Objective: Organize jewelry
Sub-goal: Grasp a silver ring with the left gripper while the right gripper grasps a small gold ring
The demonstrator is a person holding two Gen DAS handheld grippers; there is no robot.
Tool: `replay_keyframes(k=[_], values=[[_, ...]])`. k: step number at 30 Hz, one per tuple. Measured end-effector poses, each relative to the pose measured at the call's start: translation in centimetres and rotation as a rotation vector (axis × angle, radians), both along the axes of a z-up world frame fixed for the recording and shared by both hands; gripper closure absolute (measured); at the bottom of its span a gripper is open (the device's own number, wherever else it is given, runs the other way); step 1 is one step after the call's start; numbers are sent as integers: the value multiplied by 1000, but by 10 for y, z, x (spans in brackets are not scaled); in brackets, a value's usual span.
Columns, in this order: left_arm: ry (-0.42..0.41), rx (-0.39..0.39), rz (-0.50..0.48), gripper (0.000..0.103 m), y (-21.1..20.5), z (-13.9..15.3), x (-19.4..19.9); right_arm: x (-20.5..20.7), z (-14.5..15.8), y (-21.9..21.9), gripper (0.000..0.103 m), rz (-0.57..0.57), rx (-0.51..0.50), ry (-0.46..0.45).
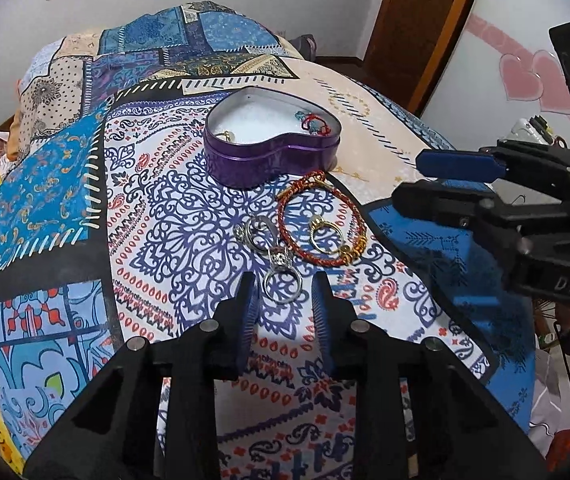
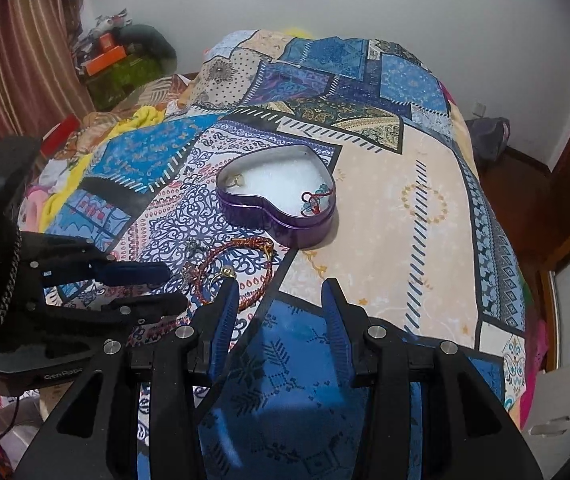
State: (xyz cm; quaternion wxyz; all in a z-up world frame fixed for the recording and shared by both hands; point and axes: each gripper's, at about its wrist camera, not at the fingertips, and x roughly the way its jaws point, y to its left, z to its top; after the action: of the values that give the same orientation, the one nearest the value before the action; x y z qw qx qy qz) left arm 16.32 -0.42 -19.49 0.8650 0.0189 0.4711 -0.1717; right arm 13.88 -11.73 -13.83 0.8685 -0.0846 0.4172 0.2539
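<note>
Ring (image 1: pixel 281 286) between left gripper (image 1: pixel 285 284) fingers (image 1: pixel 247 292), untouched.

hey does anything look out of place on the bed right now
Yes: a red braided bracelet, a gold ring and silver rings lie loose on the patterned bedspread, outside the open purple heart-shaped tin.

Purple heart tin (image 2: pixel 285 220) on patterned bedspread (image 2: pixel 405 216), red bracelet (image 2: pixel 241 276) near open right gripper (image 2: pixel 281 292)
</note>
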Motion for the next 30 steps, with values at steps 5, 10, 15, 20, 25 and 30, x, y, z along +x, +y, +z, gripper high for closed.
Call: replay_keyframes(k=[5, 10, 15, 20, 25, 30], values=[[0, -18, 1, 76, 2, -2, 4, 2, -3, 5, 64, 24, 0, -2], [-7, -25, -1, 83, 3, -4, 7, 7, -4, 10, 64, 57, 20, 14], [-25, -12, -6, 83, 2, -2, 3, 9, -8, 21, 73, 95, 14, 22], [-42, -17, 23, 83, 10, 3, 0, 16, -14, 32, 84, 138, 5, 53], [-59, -30, 46, 83, 19, 9, -2, 21, -22, 43, 87, 172, -21, 85], [-70, -35, 62, 83, 23, 13, -2, 22, -27, 48, 94, 187, -34, 107]])
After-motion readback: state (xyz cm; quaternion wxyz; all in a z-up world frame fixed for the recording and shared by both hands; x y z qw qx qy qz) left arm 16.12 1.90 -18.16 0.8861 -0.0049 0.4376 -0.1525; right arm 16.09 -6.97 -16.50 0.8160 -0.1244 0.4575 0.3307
